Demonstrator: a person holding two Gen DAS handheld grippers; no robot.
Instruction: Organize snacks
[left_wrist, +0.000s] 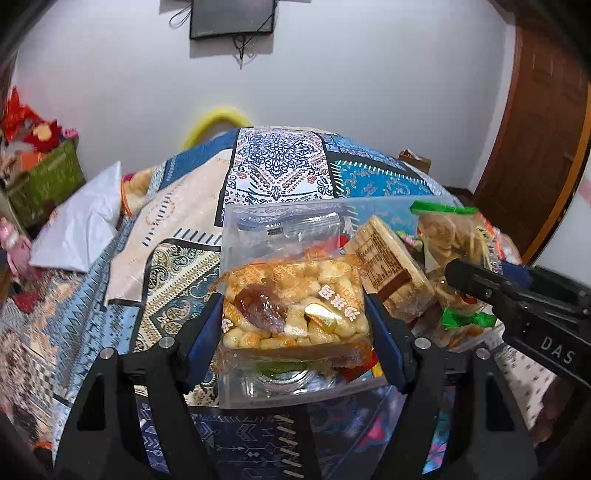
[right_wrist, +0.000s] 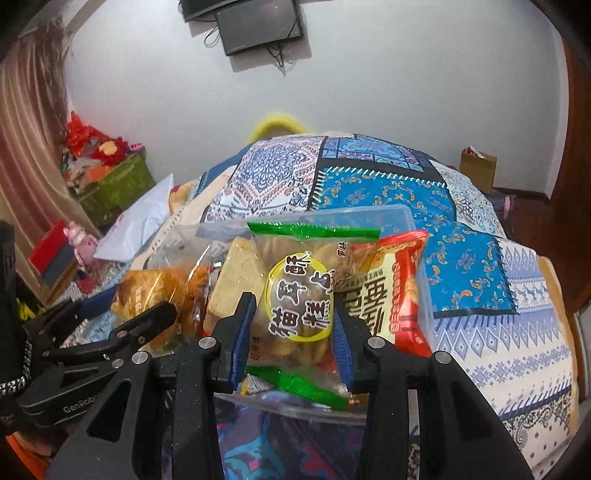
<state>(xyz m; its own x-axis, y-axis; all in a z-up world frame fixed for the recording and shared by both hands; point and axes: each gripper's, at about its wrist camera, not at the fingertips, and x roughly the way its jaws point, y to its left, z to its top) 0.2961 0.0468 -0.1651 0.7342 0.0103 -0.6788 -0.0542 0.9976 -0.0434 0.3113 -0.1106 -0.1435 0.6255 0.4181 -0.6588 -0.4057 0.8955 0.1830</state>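
Sitting between each gripper's pads: puffed-rice pack (left_wrist: 295, 306) left, green-edged pack (right_wrist: 295, 295) right

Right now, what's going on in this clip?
A person is sorting snacks into a clear bin on a patterned quilt, a handheld gripper in each hand. The left gripper is clamped on a clear pack of puffed-rice cake, holding it over the bin. The right gripper is clamped on a green-edged snack bag, also over the bin. A red packet and a beige bar already stand inside. Neither held pack is released yet.
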